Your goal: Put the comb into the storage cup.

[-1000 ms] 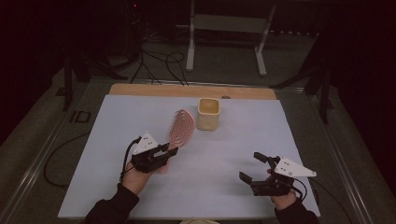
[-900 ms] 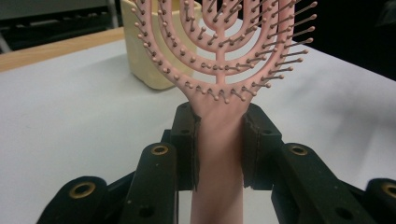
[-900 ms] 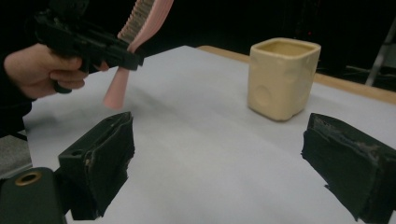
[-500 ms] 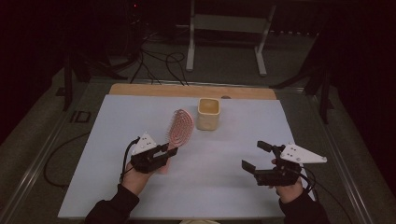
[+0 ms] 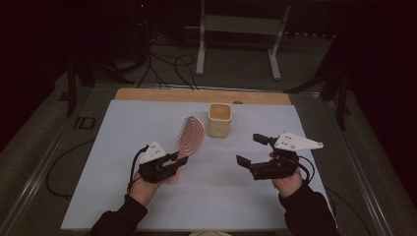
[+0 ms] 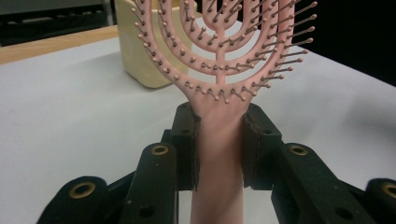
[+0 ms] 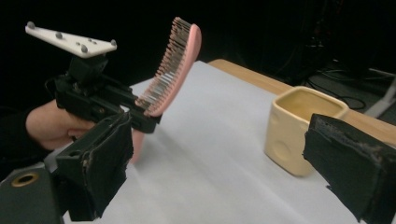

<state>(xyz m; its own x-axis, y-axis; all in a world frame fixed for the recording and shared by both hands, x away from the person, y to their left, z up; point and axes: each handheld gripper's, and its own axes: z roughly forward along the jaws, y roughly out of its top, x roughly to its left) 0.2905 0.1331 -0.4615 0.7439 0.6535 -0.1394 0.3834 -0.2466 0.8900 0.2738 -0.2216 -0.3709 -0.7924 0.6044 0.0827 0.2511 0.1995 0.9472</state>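
Two grippers are up over the table, and I have a pink hairbrush [image 5: 189, 139] in my left gripper [image 5: 177, 161]. From the left gripper view, its two black pads sit flat against either side of the brush's handle [image 6: 218, 154], just below where the handle widens into the bristled head — a firm pinch, narrow, with the handle filling the whole gap between the fingers [image 6: 184, 140]. The head rises above and beyond the fingertips, bristles facing the camera on that gripper. From the right gripper view the brush [image 7: 175, 65] tilts up and away from the white table cover [image 7: 224, 154], clear of the surface, with my left hand [image 7: 49, 126] wrapped around the gripper body behind it.

Just past the brush head, beyond the left fingertips, stands a cream-yellow cup [image 5: 219, 119], upright and open at the top. In the high view the brush head is close beside it, though I cannot tell whether they touch.

My right gripper [image 5: 253, 150] is well apart from the brush, off to the side over the white cover. Its fingers [image 7: 105, 163] stand wide with nothing between them — in its own view the cup [image 7: 299, 130] shows through the gap, farther off, nearer the right-hand finger.
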